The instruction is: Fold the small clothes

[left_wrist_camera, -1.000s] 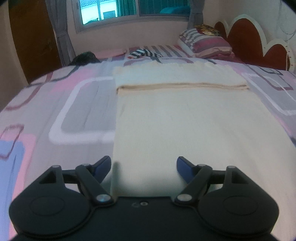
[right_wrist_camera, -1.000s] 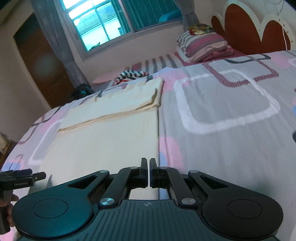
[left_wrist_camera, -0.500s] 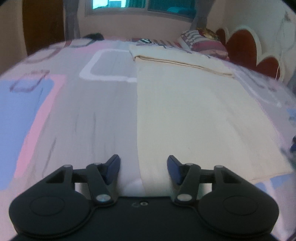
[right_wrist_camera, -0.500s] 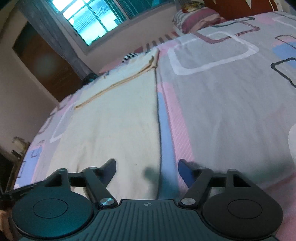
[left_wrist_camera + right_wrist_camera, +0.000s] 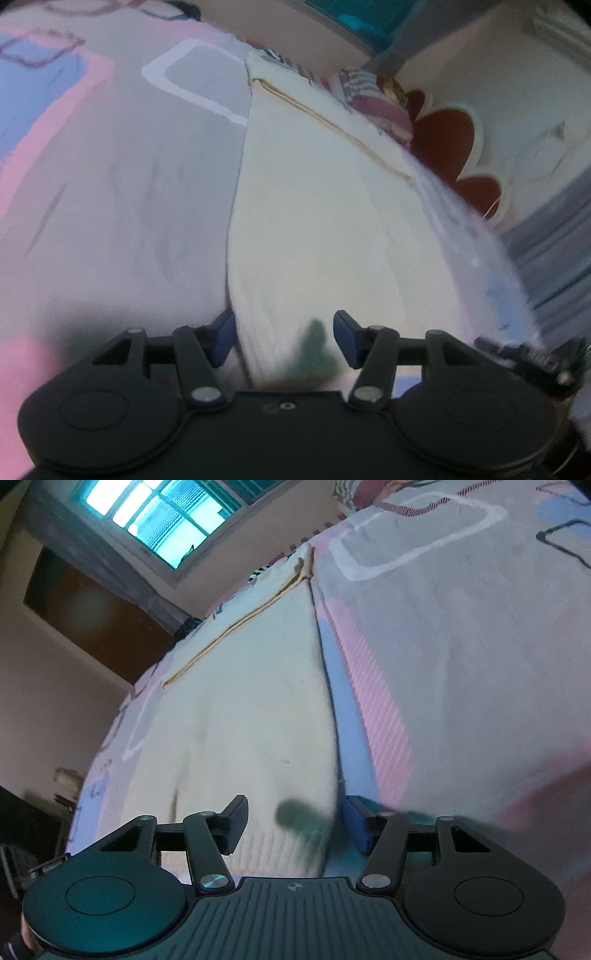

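A cream knitted garment (image 5: 317,221) lies flat on the bed (image 5: 110,192), its long axis running away from both cameras toward a folded tan-edged band (image 5: 332,125) at the far end. The near hem sits right under the 2 claws. The left claw (image 5: 283,338) straddles the garment's near left corner: its left blue pad is off the cloth over the bedsheet, its right pad over the cream fabric, and the side edge runs up between them. It stands half spread, pads clear of the cloth. The right claw (image 5: 295,825) mirrors this at the near right corner, with the garment's right edge (image 5: 327,701) passing between its pads; its jaws are closing, though nothing looks pinched yet (blur makes contact hard to judge). Each claw is nearest its own corner, so the likely next move is to pinch both and carry the hem lengthwise toward the far band.
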